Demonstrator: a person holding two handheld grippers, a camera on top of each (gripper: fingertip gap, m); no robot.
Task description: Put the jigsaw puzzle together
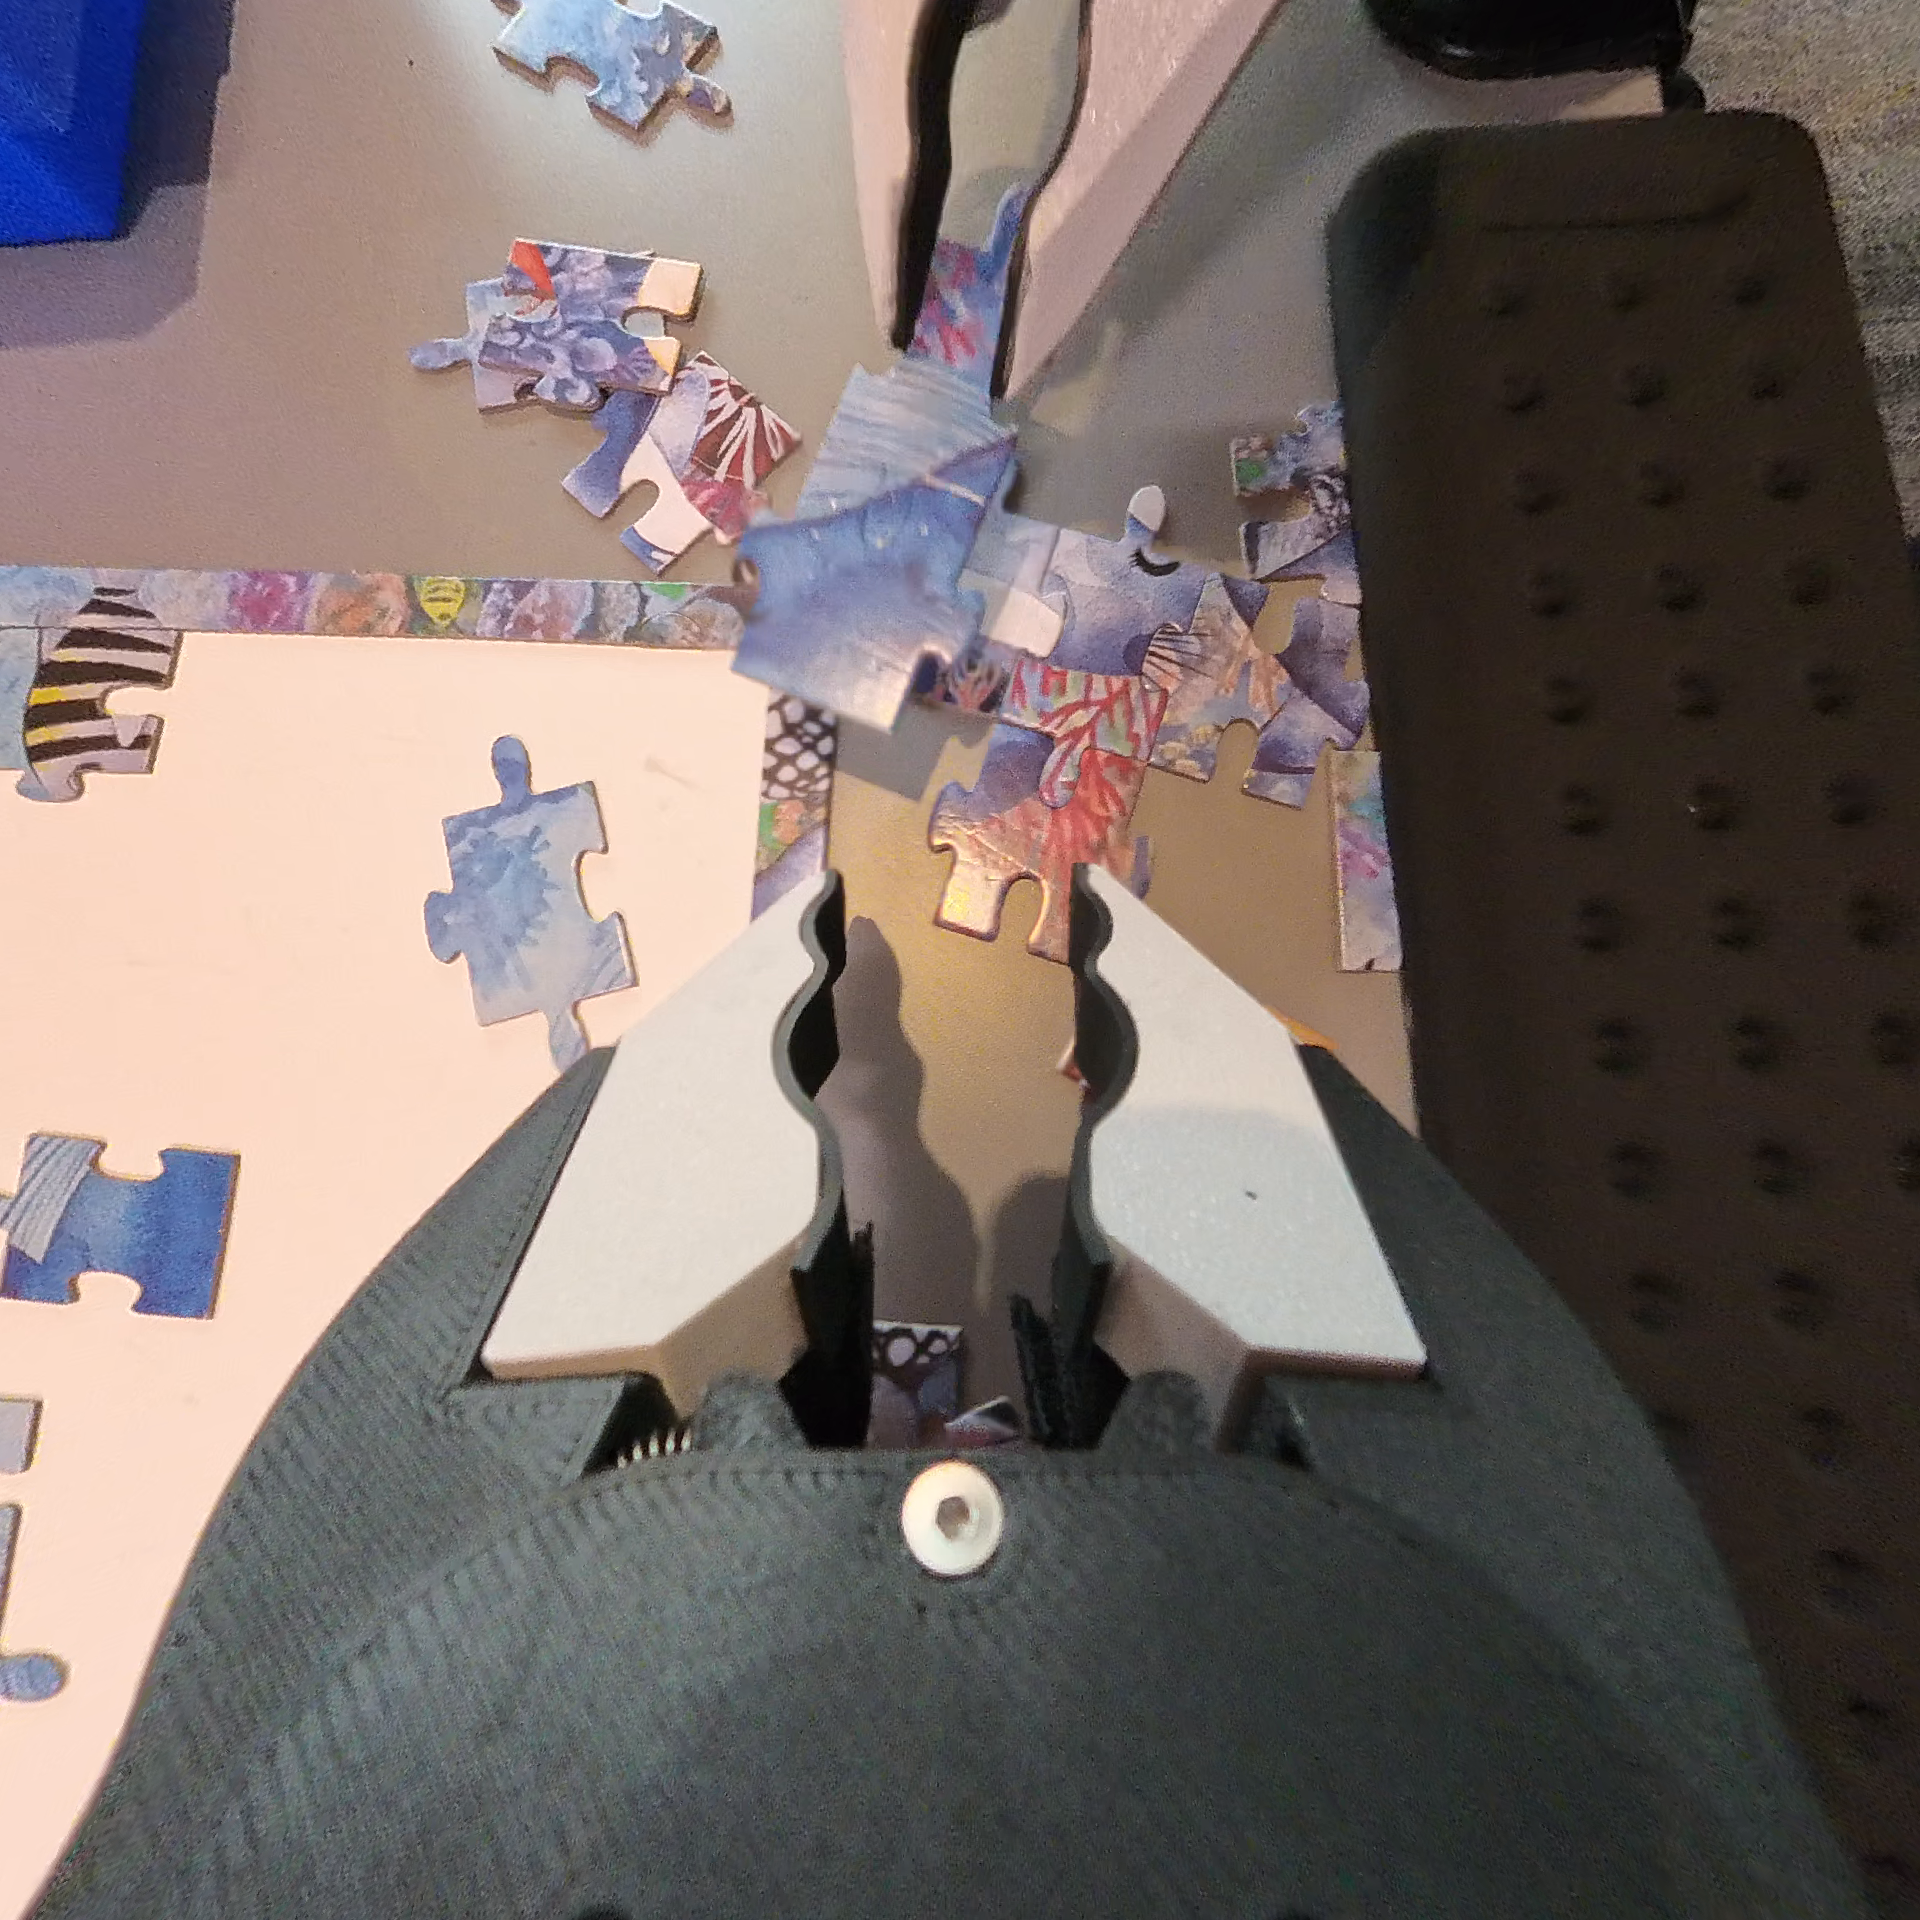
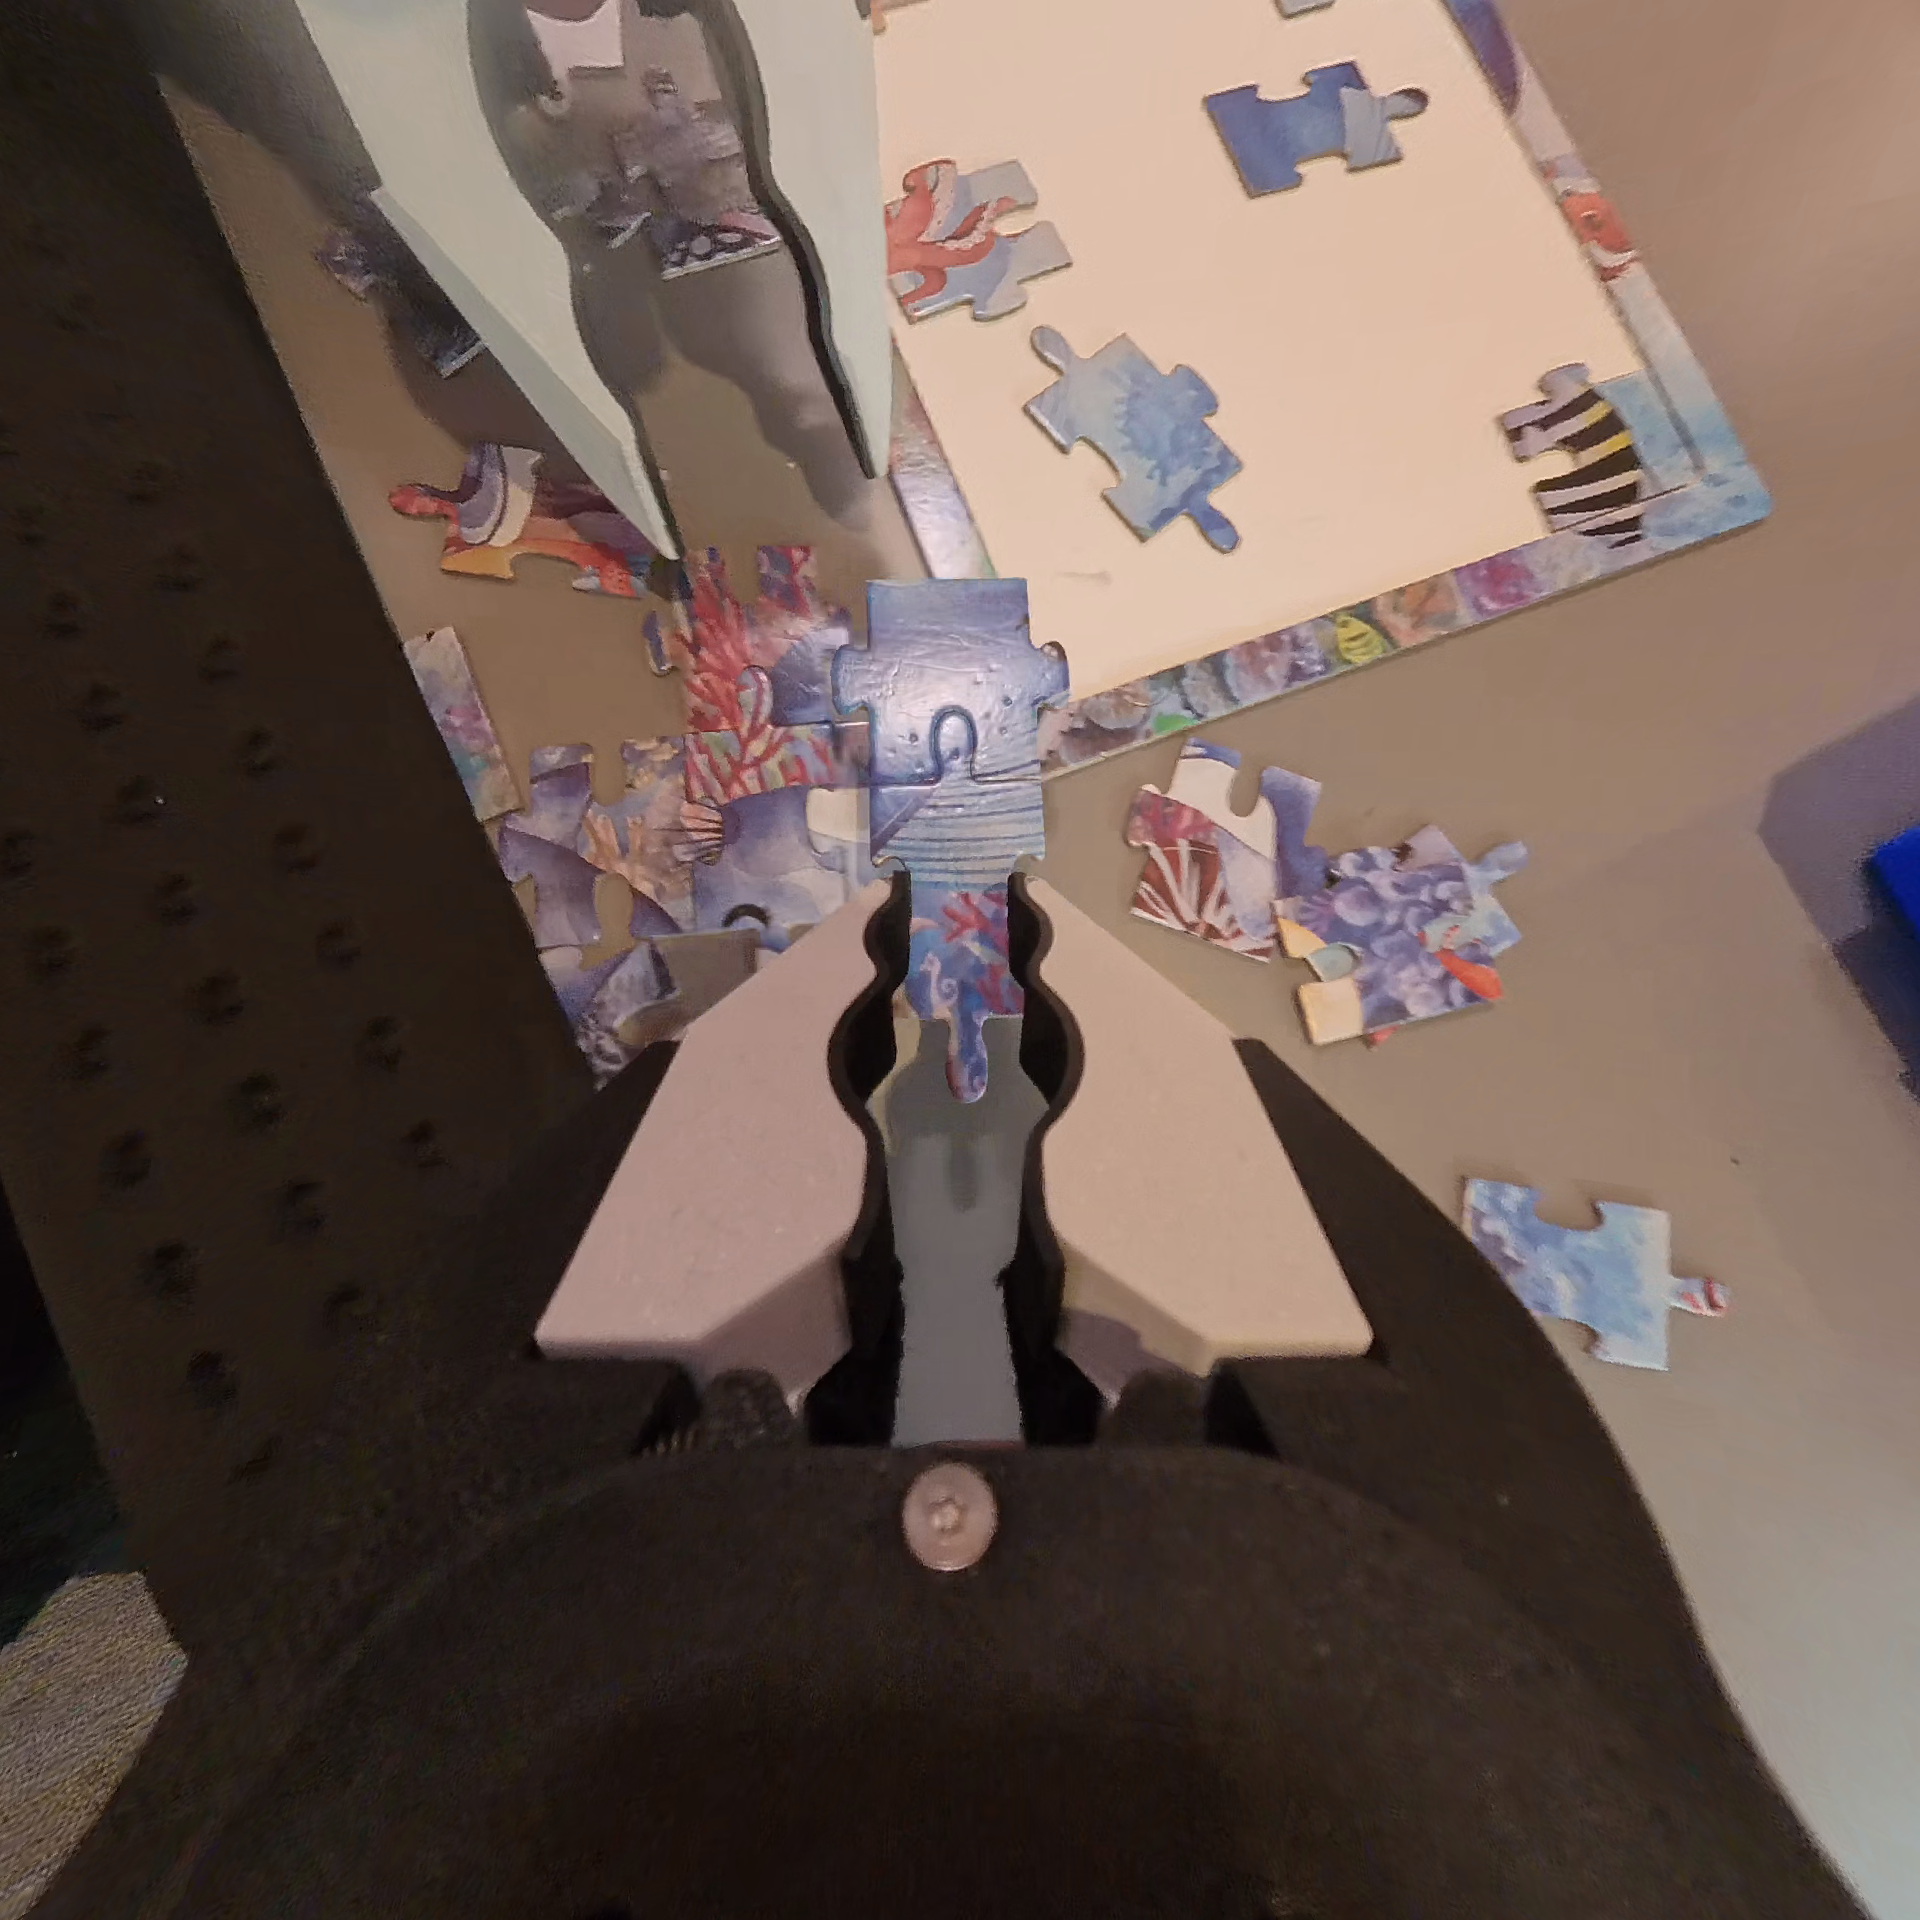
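My right gripper [image 2: 958, 883] is shut on a strip of joined blue puzzle pieces [image 2: 951, 717] and holds it above the table near the corner of the puzzle tray [image 2: 1351, 343]. The strip also shows in the left wrist view [image 1: 862, 603], hanging from the right gripper [image 1: 956, 312]. My left gripper [image 1: 958, 894] is open and empty, just right of the tray [image 1: 312, 987]. It also shows in the right wrist view [image 2: 727, 343]. Several single pieces lie in the tray, among them a light blue one [image 1: 525, 894] and a striped fish one [image 1: 94, 675].
Loose pieces lie on the grey table: a pile with red coral [image 1: 1122, 727], a small cluster [image 1: 623, 374] and a light blue piece [image 2: 1590, 1268]. A black perforated chair seat [image 1: 1662, 727] borders the table. A blue box [image 1: 62, 104] stands at the far corner.
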